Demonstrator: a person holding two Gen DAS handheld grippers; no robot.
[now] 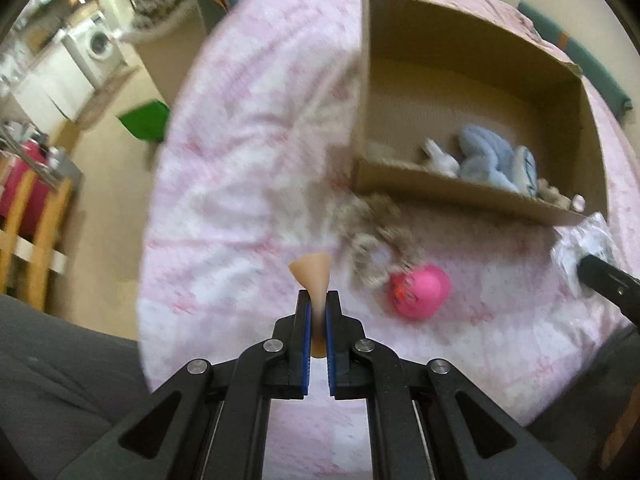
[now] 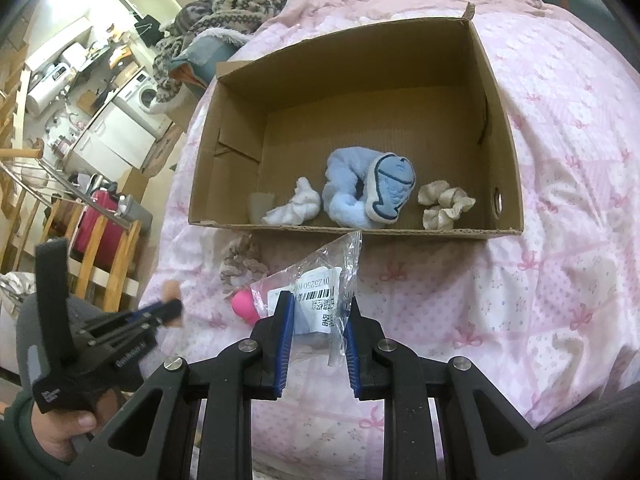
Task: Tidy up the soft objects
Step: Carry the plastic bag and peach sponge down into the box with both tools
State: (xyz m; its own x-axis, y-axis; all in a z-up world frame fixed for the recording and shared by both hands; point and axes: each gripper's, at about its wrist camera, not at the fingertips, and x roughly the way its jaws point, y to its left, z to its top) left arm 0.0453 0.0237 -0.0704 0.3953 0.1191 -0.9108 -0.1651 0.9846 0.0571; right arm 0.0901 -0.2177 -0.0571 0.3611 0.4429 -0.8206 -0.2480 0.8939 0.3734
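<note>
My left gripper (image 1: 318,298) is shut on a small peach soft sponge (image 1: 312,270) and hangs over the pink quilt (image 1: 248,140); it also shows at the left of the right wrist view (image 2: 174,312). My right gripper (image 2: 318,306) is shut on a clear plastic bag (image 2: 320,276) with a barcode label, just in front of the open cardboard box (image 2: 352,60). On the quilt near the box lie a pink ball (image 1: 420,292) and a grey-brown scrunchie (image 1: 376,236). Inside the box are a blue plush (image 2: 360,188), a white cloth (image 2: 296,204) and a beige scrunchie (image 2: 444,204).
The box (image 1: 472,196) rests on the bed's quilt (image 2: 560,200). A patterned blanket (image 2: 232,4) is heaped at the bed's far left corner. Beside the bed, left, stand a wooden rail (image 2: 116,256), a red suitcase (image 2: 100,220) and a washing machine (image 2: 146,96).
</note>
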